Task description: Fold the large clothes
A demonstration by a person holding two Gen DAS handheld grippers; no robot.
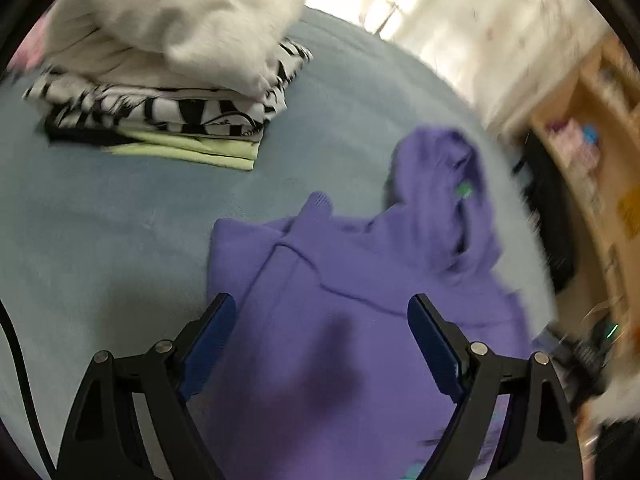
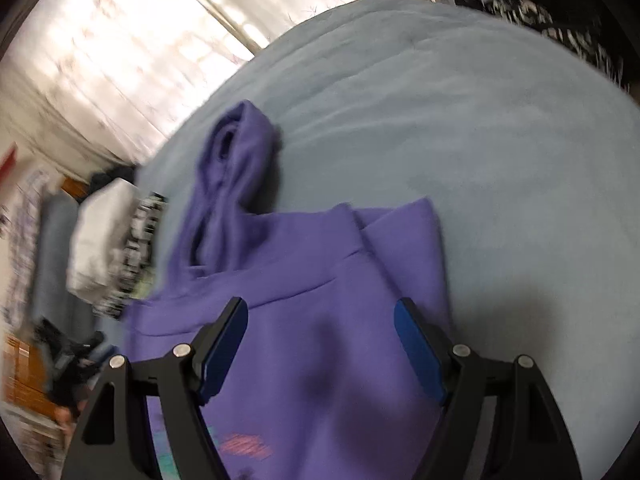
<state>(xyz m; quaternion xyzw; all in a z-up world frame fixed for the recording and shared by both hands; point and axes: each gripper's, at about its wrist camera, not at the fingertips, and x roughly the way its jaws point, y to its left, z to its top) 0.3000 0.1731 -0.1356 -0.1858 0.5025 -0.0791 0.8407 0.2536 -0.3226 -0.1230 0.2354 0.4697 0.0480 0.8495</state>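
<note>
left wrist view shows the left gripper (image 1: 322,306) with jaws spread apart, empty, above the purple hoodie (image 1: 320,288) lying on the pale blue bed (image 1: 100,220), sleeves seemingly tucked in. the right gripper (image 2: 320,310) is likewise apart and empty. next, i'd guess, comes folding the hood (image 2: 236,160) down, beside the folded stack (image 1: 160,80).

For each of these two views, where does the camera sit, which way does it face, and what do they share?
Left wrist: rides the left gripper, looking along its open fingers over the purple hoodie toward the pile of folded clothes on the blue blanket; only the fingers show.
Right wrist: rides the right gripper, fingers open, looking over the hoodie toward its hood and the bright curtain; only the fingers show.
Shared: the hoodie, the blanket and the folded pile, blurred at left in the right view.
</note>
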